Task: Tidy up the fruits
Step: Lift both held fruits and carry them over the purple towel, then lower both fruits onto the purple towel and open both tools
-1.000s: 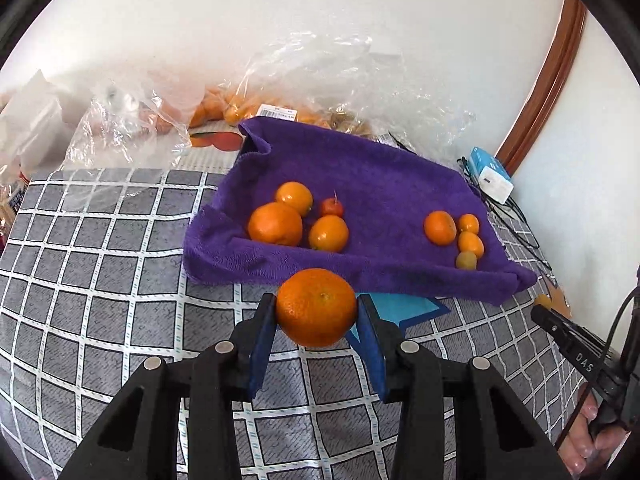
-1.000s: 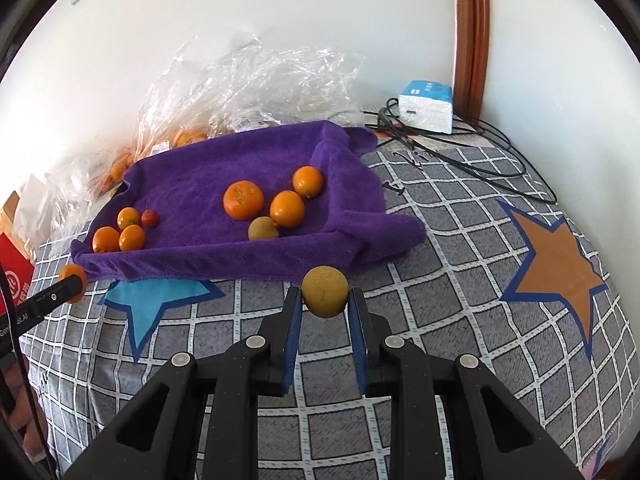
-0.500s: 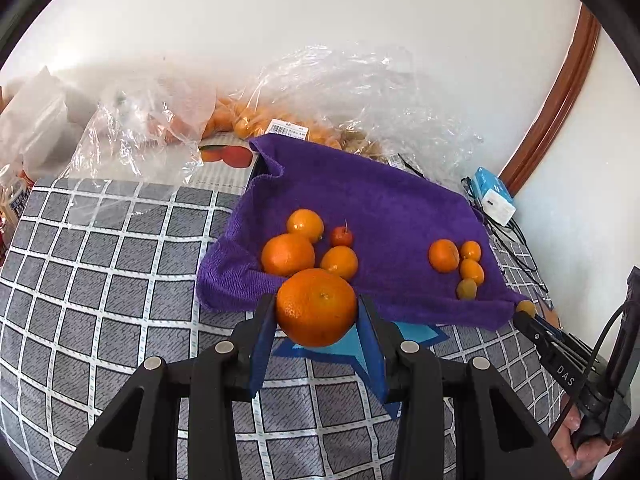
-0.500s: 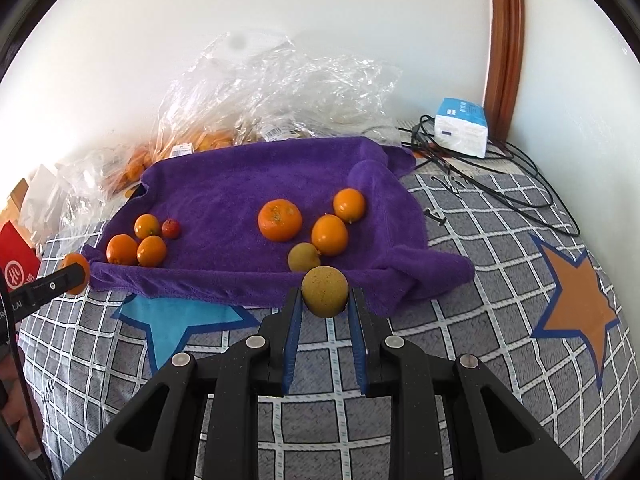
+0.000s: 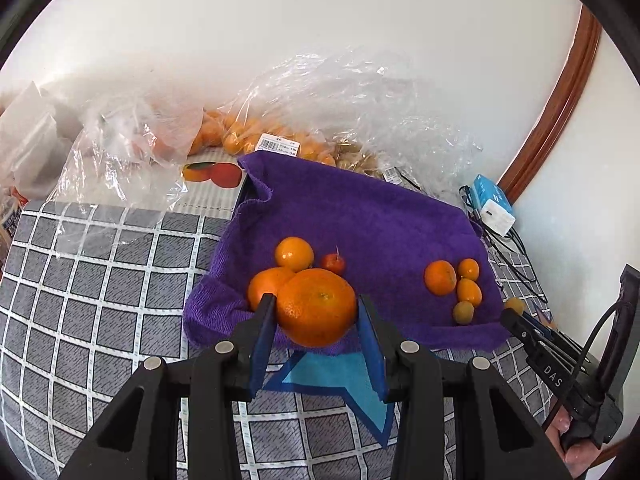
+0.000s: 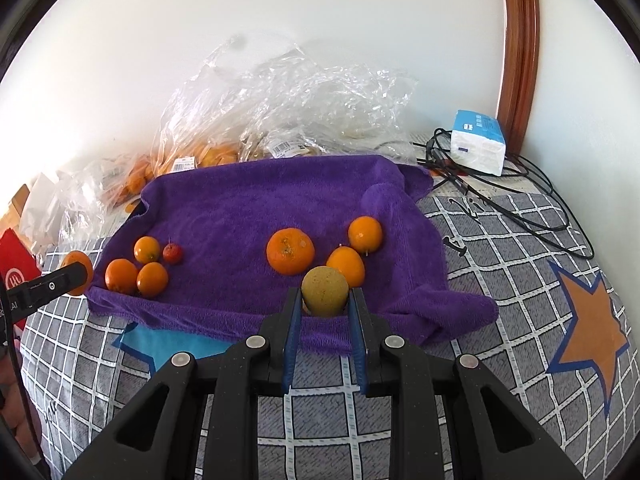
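Observation:
My left gripper [image 5: 316, 312] is shut on a large orange [image 5: 316, 306] held just above the near left edge of the purple towel [image 5: 360, 224]. My right gripper [image 6: 324, 300] is shut on a small yellow-green fruit [image 6: 324, 290] over the towel's near edge [image 6: 240, 208]. On the towel, a left group has oranges [image 6: 134, 274] and a small red fruit [image 6: 173, 253]; a right group has oranges [image 6: 290, 251] of mixed size. In the left wrist view the right group [image 5: 440, 277] includes a small yellow-green fruit [image 5: 463, 312].
Clear plastic bags with more fruit [image 6: 208, 156] lie behind the towel by the wall. A blue-white box [image 6: 478, 142] and black cables [image 6: 520, 208] sit at the back right. The grey checked cloth [image 6: 500, 248] has star patches. A red pack [image 6: 14, 256] is at far left.
Both grippers have moved forward toward the towel with their fruit; each fruit now overlaps the towel's near edge instead of hanging over the checked cloth.

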`<action>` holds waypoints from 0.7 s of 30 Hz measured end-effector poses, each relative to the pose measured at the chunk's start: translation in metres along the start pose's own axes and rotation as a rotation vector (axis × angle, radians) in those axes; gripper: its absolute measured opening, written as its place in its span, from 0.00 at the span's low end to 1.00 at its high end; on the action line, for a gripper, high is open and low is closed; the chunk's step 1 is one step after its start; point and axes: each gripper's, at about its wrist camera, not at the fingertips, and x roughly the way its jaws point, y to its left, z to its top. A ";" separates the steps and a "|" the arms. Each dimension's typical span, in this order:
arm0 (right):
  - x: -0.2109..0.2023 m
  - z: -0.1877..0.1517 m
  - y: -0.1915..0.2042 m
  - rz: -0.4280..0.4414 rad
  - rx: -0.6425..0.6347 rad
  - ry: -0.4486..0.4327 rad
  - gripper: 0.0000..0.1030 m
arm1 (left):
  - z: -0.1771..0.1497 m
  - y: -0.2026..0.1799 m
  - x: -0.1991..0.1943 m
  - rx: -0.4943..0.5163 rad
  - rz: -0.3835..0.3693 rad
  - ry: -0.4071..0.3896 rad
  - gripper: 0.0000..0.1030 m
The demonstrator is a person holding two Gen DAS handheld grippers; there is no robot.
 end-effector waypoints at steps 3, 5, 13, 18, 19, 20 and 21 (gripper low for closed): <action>0.002 0.002 0.000 0.000 0.000 -0.008 0.23 | 0.003 -0.001 0.005 -0.004 0.001 0.009 0.37; 0.006 0.004 0.000 0.001 -0.003 -0.009 0.23 | 0.005 -0.001 0.008 -0.004 0.000 0.014 0.37; 0.013 0.017 -0.014 -0.002 0.017 -0.028 0.23 | 0.015 -0.002 0.015 -0.008 0.001 0.015 0.37; 0.017 0.028 -0.019 0.003 0.014 -0.042 0.23 | 0.021 0.005 0.022 -0.021 0.004 0.022 0.37; 0.019 0.029 -0.019 0.007 0.008 -0.040 0.23 | 0.023 0.006 0.024 -0.025 0.002 0.027 0.37; 0.023 0.030 -0.019 0.010 -0.001 -0.037 0.23 | 0.024 0.007 0.026 -0.030 0.003 0.032 0.37; 0.026 0.030 -0.018 0.014 -0.005 -0.033 0.23 | 0.026 0.008 0.028 -0.034 0.003 0.033 0.37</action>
